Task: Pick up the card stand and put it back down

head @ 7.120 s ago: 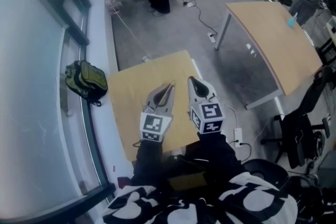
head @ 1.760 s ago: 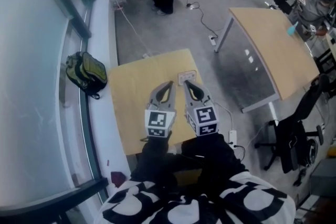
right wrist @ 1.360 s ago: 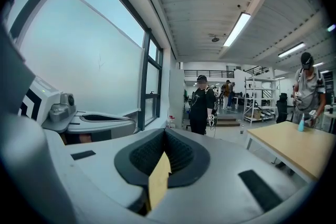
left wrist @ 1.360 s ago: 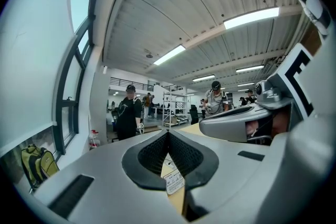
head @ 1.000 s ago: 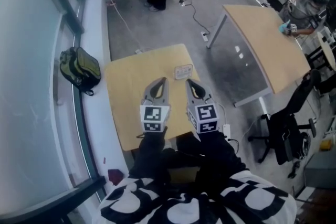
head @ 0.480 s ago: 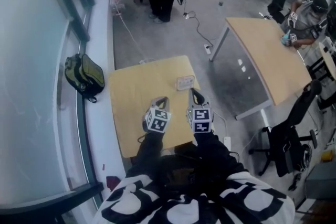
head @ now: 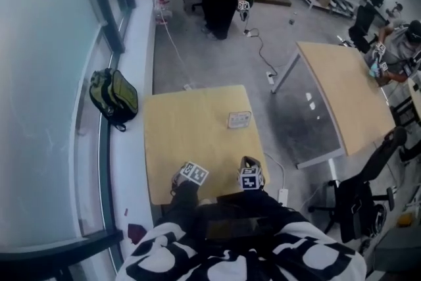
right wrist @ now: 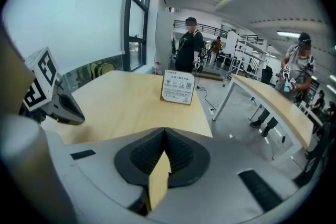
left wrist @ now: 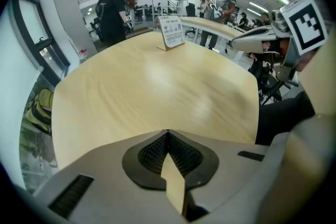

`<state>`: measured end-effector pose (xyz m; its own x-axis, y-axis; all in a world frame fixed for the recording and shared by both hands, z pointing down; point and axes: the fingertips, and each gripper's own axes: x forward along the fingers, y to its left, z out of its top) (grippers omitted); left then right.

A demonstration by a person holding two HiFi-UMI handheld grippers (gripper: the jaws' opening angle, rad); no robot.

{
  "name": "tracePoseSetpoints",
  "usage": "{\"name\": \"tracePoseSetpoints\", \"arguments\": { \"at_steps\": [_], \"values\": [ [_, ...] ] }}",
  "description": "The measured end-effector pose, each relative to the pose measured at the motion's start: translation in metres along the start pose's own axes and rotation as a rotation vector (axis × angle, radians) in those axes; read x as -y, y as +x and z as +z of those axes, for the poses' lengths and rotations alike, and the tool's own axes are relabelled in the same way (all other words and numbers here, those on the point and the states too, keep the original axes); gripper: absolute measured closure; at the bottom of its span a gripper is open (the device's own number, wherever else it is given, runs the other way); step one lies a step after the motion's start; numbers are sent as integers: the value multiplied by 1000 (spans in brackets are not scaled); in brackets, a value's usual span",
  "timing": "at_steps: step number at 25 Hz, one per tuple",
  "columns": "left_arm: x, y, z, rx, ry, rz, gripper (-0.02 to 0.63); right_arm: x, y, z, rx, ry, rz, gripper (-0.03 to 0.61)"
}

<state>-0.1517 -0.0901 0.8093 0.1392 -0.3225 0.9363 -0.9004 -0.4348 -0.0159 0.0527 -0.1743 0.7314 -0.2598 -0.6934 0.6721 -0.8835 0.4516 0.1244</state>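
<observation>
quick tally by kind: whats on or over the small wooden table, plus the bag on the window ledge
card stand: 1
grippers (left gripper, right gripper): 2
backpack: 1
total: 4

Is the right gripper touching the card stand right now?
Apart. In its own view, bare table lies between the right gripper and the card stand.
</observation>
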Motion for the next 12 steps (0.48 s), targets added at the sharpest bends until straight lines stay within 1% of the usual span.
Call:
{"name": "tracePoseSetpoints", "arguments": {
  "at_steps": [1,2,3,5,6,7,8,9,10,12],
  "values": [
    [-2,-5,11,60,-10,1,607,0,-4,16,51,19,17,558],
    [-2,-15,30,159,-23,-7,607,-1,-10,38,115,41,41,558],
    [-2,-32,55,293,-38,-13,607,-3,-19,62,186,59,69,558],
    [-7,-88,114,603,-65,5,607,-9,-41,116,328,69,117,559],
    [-11,-124,143,738,-78,22,607,-13,-54,142,389,53,124,560],
    [-14,-160,167,844,-91,39,607,-16,-68,168,441,27,116,560],
    [-17,-191,185,920,-101,56,607,-19,-82,192,484,-2,96,560],
    [-19,-218,198,974,-109,73,607,-21,-95,212,517,-26,73,560],
    [-21,-239,207,1018,-117,88,607,-23,-108,229,542,-39,53,560],
    [-23,-274,218,1089,-127,104,607,-26,-131,256,584,-29,41,559]
  ]
}}
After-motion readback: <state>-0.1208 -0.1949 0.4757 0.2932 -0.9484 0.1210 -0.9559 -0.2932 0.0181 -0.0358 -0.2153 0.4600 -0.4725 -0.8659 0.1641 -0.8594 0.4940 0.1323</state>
